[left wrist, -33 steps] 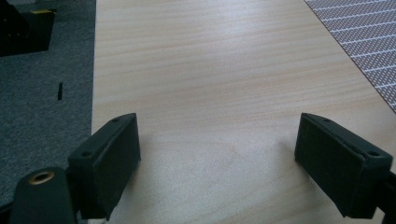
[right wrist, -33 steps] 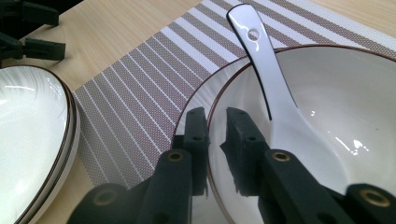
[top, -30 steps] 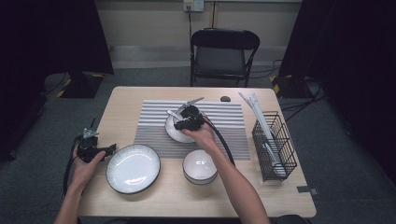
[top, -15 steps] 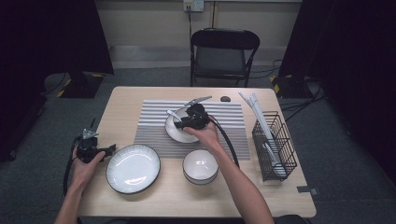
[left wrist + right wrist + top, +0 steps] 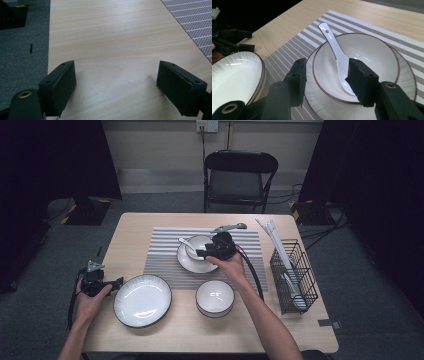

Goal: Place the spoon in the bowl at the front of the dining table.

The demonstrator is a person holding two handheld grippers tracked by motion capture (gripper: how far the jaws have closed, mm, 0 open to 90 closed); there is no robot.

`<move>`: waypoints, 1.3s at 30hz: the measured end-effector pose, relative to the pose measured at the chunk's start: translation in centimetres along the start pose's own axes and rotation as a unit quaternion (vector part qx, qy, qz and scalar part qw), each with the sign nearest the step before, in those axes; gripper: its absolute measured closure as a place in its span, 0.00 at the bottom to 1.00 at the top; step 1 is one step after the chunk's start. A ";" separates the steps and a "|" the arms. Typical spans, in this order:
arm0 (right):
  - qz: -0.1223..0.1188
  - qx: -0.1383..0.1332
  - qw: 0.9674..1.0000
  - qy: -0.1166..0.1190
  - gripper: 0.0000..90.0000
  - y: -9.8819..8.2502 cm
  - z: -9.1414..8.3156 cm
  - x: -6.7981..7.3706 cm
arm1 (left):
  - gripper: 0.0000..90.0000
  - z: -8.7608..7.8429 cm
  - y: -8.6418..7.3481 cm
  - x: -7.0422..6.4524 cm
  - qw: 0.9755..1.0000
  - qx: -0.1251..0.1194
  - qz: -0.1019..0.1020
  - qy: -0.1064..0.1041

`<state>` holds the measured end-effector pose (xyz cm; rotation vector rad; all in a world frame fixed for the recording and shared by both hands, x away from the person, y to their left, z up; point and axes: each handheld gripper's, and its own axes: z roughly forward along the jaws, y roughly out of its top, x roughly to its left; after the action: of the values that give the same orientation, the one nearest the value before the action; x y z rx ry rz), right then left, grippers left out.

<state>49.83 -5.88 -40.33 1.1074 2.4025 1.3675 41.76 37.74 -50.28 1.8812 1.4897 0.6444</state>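
Placemat (image 5: 165, 265): striped, mid-table, the landmark here.
Saucer (image 5: 322, 102): on the placemat.
Bowl (image 5: 367, 53): sits on the saucer.
Spoon (image 5: 334, 50): rests in the bowl, handle over the rim.
Right gripper (image 5: 325, 75): above the placemat; jaws just opening, apart, pads clear of the spoon.
Left gripper (image 5: 116, 86): left of the placemat, jaws wide apart, holding nothing.

Spoon (image 5: 336, 53) bowl end hidden behind right gripper (image 5: 325, 75). Saucer (image 5: 324, 100) under small bowl (image 5: 362, 50) cut off at bottom and right edges. Ribbed plate (image 5: 234, 72) cropped at left edge. Contents of wire basket (image 5: 294, 275) too small to tell.
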 end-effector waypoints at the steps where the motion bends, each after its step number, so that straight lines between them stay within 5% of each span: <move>1: 0.001 -0.004 1.000 -0.001 0.55 0.0 -0.3 -0.2 | 0.17 0.0 0.0 0.0 1.000 0.000 0.000 0.000; 26: 0.016 -0.055 0.997 -0.056 0.51 -0.7 -7.3 -0.9 | 0.23 -1.9 -0.4 -0.5 1.000 0.020 0.011 -0.012; 31: 0.021 -0.069 0.995 -0.071 0.52 -0.6 -9.0 -1.3 | 0.24 -3.2 -0.5 -0.6 1.000 0.005 0.010 -0.017; 36: 0.033 -0.082 0.993 -0.079 0.52 -0.5 -10.6 -2.3 | 0.24 -4.5 -0.6 -1.0 0.999 -0.008 0.017 -0.046; 39: 0.040 -0.088 0.992 -0.081 0.52 -0.4 -11.4 -2.7 | 0.26 -5.3 -0.8 -1.3 0.999 -0.015 0.019 -0.039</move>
<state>46.16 -15.49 -34.77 1.2276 2.1022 1.4208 37.17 37.56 -47.27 1.8946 1.3902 0.6016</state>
